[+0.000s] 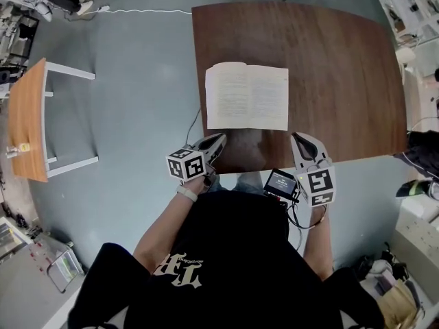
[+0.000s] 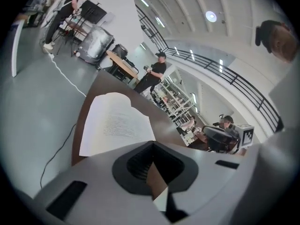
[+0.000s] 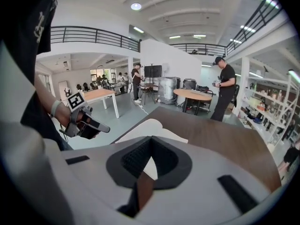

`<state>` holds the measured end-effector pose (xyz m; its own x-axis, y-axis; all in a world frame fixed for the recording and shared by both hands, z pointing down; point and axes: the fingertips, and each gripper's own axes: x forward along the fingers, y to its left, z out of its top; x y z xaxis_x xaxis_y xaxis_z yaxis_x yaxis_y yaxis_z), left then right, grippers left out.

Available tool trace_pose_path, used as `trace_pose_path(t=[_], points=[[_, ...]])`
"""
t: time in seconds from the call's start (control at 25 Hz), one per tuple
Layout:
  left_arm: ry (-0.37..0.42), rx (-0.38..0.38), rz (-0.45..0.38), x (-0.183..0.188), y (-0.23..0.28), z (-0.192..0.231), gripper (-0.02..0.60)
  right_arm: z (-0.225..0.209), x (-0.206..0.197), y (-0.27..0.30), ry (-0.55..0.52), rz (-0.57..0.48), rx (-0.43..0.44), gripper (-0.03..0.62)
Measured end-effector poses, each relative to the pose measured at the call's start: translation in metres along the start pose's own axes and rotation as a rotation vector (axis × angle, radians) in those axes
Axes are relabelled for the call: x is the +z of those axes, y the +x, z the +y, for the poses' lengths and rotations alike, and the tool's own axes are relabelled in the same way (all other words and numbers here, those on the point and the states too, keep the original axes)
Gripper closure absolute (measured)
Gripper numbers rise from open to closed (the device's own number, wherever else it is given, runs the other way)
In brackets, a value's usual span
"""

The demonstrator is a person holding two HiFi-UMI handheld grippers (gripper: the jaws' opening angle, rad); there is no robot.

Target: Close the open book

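Matt paper book (image 1: 247,96) on wood table (image 1: 343,67) (smooth)

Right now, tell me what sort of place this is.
Probably an open lab or workshop hall: a railed mezzanine overhead, stocked shelving racks along one side, and several work tables with people standing at them.

White pages lined with fine grey print are seen on the book (image 1: 247,96). The table (image 1: 343,67) is grained in dark brown. The left gripper (image 1: 218,141) and right gripper (image 1: 302,141) are finished in pale grey, with black-and-white square markers. The side table (image 1: 27,108) at the left is topped in light orange, with white legs.
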<state>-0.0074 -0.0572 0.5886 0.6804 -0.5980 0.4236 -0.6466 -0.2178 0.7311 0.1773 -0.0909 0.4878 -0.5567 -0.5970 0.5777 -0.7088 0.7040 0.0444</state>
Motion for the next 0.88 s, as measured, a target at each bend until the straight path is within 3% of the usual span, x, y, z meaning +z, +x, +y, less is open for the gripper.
trace_pose_path(t=[0.28,0.52,0.88], points=[[-0.168,0.069,-0.018,-0.029,0.010,0.039,0.577,0.031,-0.013,0.065,-0.085,0.050,0.162,0.606],[-0.285,0.146,-0.025,-0.056,0.018,0.071,0.577,0.045,-0.023,0.110,-0.154,0.103,0.227,0.606],[-0.338,0.203,-0.062,-0.066,0.038,0.097,0.577,0.055,-0.033,0.142,-0.170,0.146,0.278,0.606]])
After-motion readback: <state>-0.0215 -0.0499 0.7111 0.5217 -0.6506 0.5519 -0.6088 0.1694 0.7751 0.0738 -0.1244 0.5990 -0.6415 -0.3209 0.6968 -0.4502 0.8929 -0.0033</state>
